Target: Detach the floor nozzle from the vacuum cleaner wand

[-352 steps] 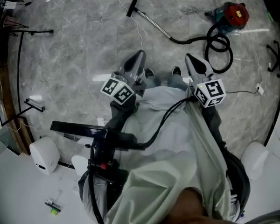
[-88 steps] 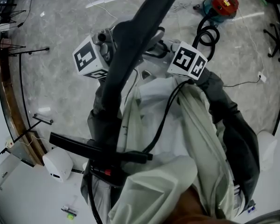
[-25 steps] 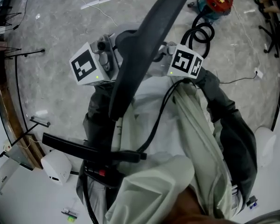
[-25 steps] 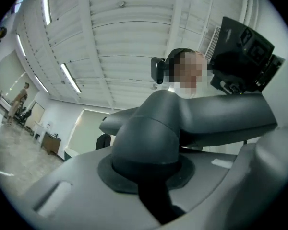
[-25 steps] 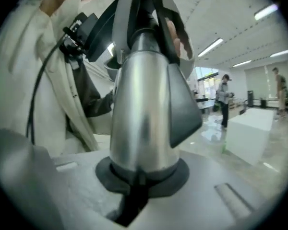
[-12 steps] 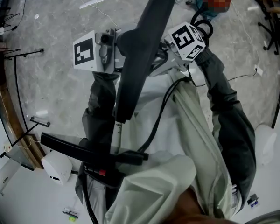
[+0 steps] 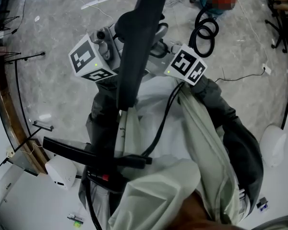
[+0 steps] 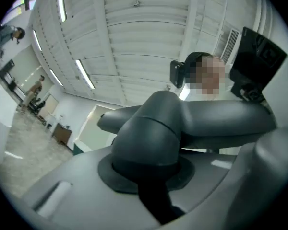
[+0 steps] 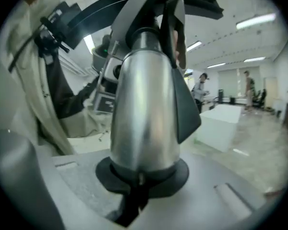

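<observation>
Two grippers are at work on one vacuum assembly. The left gripper [image 8: 149,178] is clamped narrow on the dark neck of the single floor nozzle [image 7: 138,49], whose long head runs crosswise just beyond its jaws. The right gripper [image 9: 139,178] grips the one silver wand [image 9: 144,109], which rises from its jaws into the nozzle. One black hose [image 7: 204,30] coils on the floor beyond the right gripper.

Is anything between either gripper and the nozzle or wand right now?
Nothing visible. The left gripper is shut directly on the neck of the nozzle, and the right gripper is shut directly on the wand.
</observation>
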Motion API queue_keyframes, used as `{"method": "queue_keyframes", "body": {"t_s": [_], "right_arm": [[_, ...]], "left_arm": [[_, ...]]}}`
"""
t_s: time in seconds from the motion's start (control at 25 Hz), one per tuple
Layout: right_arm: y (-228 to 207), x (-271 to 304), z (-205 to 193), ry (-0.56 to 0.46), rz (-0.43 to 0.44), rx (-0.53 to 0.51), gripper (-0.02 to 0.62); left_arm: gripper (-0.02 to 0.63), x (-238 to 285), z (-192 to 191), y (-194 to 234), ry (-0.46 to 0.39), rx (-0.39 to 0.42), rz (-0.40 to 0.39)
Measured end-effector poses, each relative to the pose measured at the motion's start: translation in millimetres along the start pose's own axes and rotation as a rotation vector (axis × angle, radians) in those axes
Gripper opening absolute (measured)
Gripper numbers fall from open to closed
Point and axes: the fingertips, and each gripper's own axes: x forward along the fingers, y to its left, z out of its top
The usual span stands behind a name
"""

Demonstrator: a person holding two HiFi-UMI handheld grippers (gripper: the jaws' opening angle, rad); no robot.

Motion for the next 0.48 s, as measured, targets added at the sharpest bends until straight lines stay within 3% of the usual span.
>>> {"method": "queue_keyframes", "body": {"t_s": [0.12, 0.2, 0.28, 0.48], "right_arm": [[-21.2, 2.0, 1.4, -0.013, -0.216, -0.016, 0.037], [-23.3, 2.4, 2.1, -0.028, -0.240, -0.033, 0.037], [-14.7, 3.3, 1.9, -0.039, -0.164, -0.054, 0.037], [16.5, 4.3, -1.2, -0.020, 0.206, -0.096, 0.038]], "left_arm": [[0.069, -0.1, -1.4, 12.3, 0.027, 0.013, 0.128], [0.069, 0.1, -1.9, 10.3, 0.035, 0.036, 0.145], [0.069, -1.1, -1.5, 1.3, 0.024, 0.057, 0.099], [0.072, -13.1, -0.1, -17.6, -0.016, 0.084, -0.057]]}}
